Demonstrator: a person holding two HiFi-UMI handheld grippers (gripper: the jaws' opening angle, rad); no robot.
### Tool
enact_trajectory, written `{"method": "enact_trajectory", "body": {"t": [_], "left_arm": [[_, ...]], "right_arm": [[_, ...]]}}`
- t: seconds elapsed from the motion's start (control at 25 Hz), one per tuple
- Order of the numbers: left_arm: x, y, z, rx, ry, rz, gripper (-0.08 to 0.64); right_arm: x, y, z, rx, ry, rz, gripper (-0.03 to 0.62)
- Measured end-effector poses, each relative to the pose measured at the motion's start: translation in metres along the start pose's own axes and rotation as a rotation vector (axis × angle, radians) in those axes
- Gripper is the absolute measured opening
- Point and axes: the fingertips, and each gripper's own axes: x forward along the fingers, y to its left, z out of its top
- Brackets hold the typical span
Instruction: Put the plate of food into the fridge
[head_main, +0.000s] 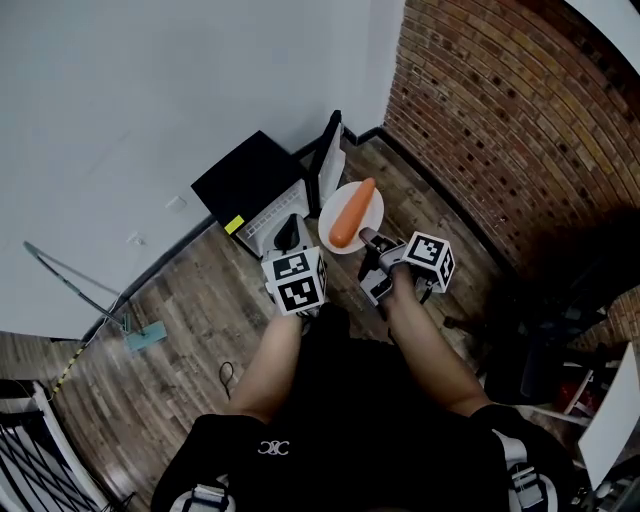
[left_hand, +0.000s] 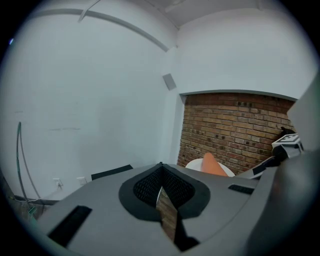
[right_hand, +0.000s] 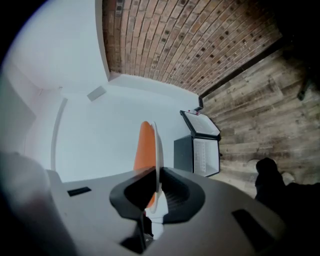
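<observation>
Where the white wall (head_main: 150, 100) meets the brick wall (head_main: 500, 130), the small black fridge (head_main: 250, 178) stands with its door open at eleven o'clock of the person, with wooden floor (head_main: 180, 330) in between. Both forearms reach forward side by side, the grippers tilted slightly down. The right gripper (head_main: 368, 238) is clenched on the near rim of the plate (head_main: 328, 226), held in the air beside the fridge door with a carrot (head_main: 352, 213) on it. The left gripper (head_main: 288, 232), at nine o'clock of the plate, has its jaws closed on nothing.

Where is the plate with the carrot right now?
In the head view the plate is near the middle of the picture, held by its near edge in the right claw. It is just to the right of the small open fridge.
</observation>
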Motion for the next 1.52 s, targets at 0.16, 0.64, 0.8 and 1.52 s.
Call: {"method": "enact_trajectory", "body": {"t": [0.16,0.64,0.8,1.52], "left_arm": [[0.039,-0.003,0.019,-0.008,-0.009,-0.010,-0.003],[0.163,0.008,0.082,-0.002,-0.009,-0.014,-0.003],[0.191,0.028,0.088,-0.016,-0.004,0.018,-0.003],[0.182,0.143,0.082,-0.264,-0.101,0.534,-0.003]], "right_arm": [[0.023,0.008,0.029,0.012,0.003,0.000,0.036],[0.117,0.054,0.119,0.007,-0.008,0.002,0.035],[0.156,0.060,0.137,-0.003,0.019,-0.005,0.037],[0.327,0.098,0.097,-0.242,0.609,-0.017,0.037]]}}
